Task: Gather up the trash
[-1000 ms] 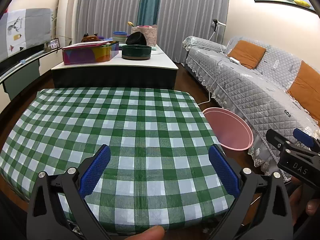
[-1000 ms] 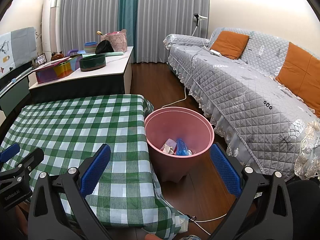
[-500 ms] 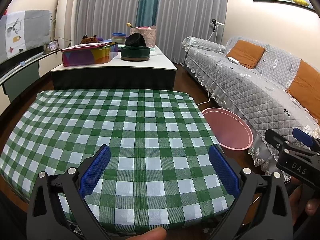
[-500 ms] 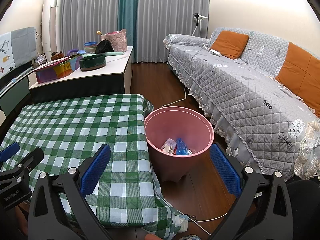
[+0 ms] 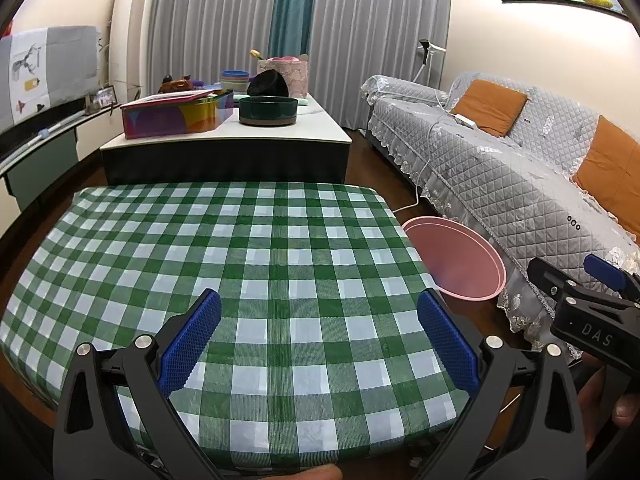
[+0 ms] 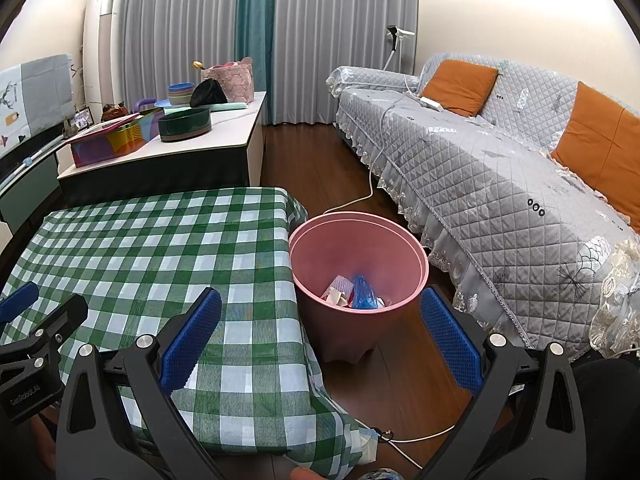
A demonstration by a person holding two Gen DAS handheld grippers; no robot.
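Since the table (image 5: 280,280) looks bare, prob everything's binned already: trash (image 6: 354,294) sits in the bin (image 6: 400,240) on the floor, right of the table. Blue bag in it stands roughly upright, pointing up. Left gripper (image 5: 318,340) & right gripper (image 6: 320,336) both spread wide, holding nothing.

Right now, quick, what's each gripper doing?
Left gripper: open, holding nothing, over the green checked tablecloth.
Right gripper: open, holding nothing, facing the pink plastic bin.
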